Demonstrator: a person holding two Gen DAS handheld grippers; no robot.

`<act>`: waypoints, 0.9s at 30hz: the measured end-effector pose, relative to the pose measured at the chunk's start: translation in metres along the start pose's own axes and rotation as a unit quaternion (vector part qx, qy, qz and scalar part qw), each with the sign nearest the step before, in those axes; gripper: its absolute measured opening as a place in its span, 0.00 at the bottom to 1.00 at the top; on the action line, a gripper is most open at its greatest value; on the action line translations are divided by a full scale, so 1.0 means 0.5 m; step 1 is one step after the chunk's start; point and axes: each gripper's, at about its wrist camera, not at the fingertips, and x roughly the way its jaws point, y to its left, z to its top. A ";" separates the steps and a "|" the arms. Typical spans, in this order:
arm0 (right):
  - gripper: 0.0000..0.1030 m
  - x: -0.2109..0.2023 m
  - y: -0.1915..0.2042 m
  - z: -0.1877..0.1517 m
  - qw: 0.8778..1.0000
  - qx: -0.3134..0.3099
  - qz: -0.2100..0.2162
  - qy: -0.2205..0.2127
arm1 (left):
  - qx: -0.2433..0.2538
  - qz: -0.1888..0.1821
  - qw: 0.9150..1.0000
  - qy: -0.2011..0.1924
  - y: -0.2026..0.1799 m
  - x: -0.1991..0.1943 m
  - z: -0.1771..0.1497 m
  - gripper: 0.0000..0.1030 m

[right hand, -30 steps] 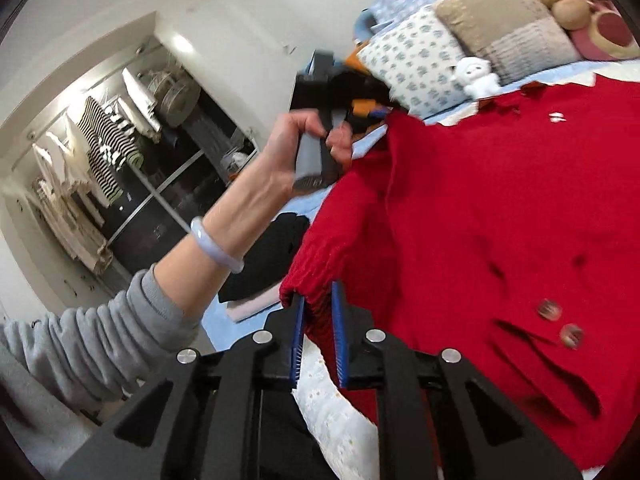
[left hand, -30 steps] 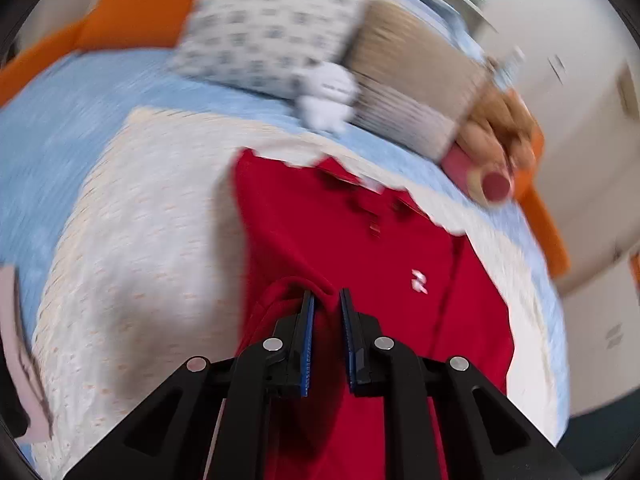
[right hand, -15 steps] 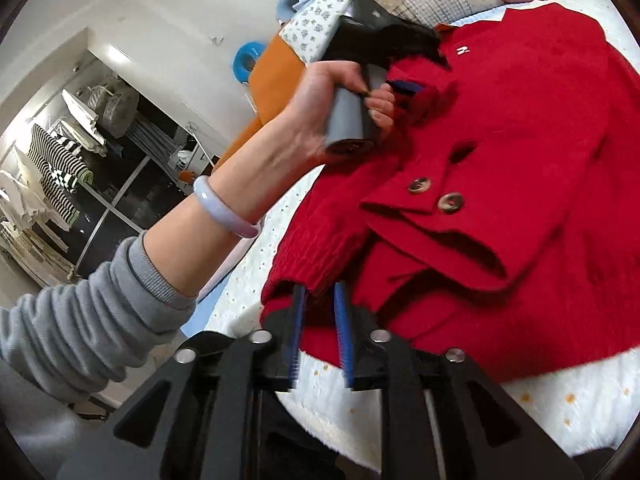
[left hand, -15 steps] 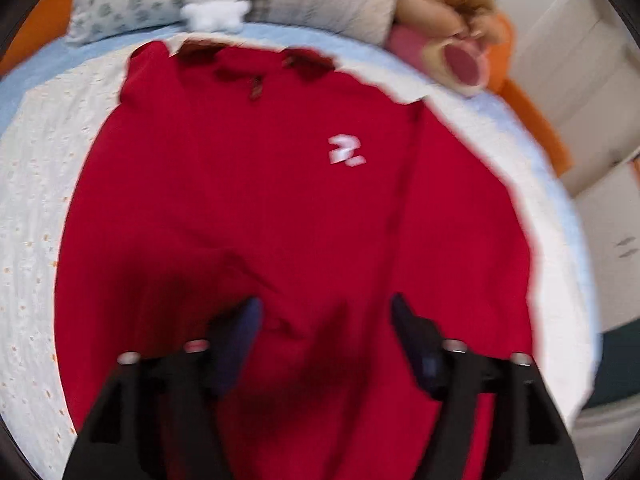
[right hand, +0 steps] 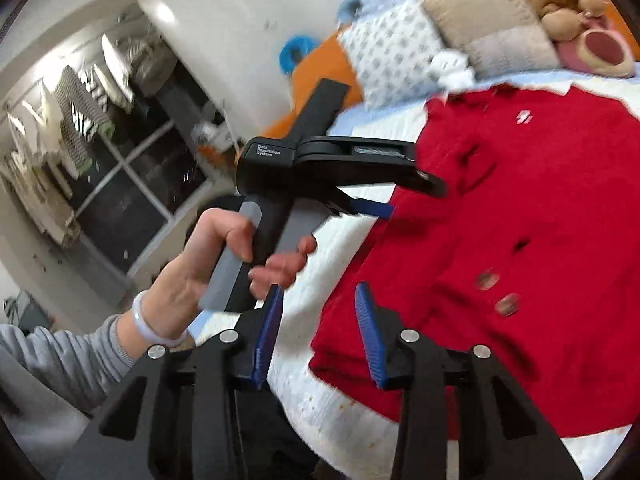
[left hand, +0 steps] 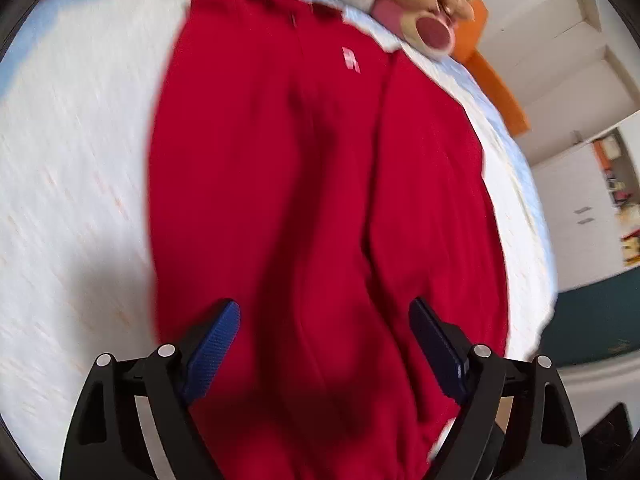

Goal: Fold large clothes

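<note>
Two wrist fisheyes over one bed.
Left wrist view: close above the red sweater (left hand: 320,200), facing steeply down along it toward the pillows. Right wrist view: farther back at the bed's (right hand: 344,400) near edge, angled across, taking in the left gripper (right hand: 408,200). Both share sweater, plush bear (right hand: 568,0).

A plain red cardigan (left hand: 320,200) lies on a white bedspread (left hand: 72,184) with faint orange specks.
</note>
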 end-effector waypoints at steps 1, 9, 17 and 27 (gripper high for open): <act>0.35 0.026 -0.006 -0.016 1.000 0.010 -0.017 0.024 | 0.004 -0.001 1.000 0.000 -0.001 0.012 -0.012 0.85; 0.34 0.056 -0.046 -0.073 0.996 0.057 -0.027 0.062 | 0.081 0.072 0.994 0.001 -0.058 0.040 -0.058 0.91; 0.68 -0.238 -0.128 -0.052 0.985 0.073 -0.115 -0.104 | 0.183 0.123 0.975 -0.014 -0.291 0.020 0.089 0.92; 0.69 -0.335 -0.356 -0.173 0.954 0.200 -0.185 -0.122 | 0.168 0.216 0.961 0.028 -0.579 0.342 0.485 0.92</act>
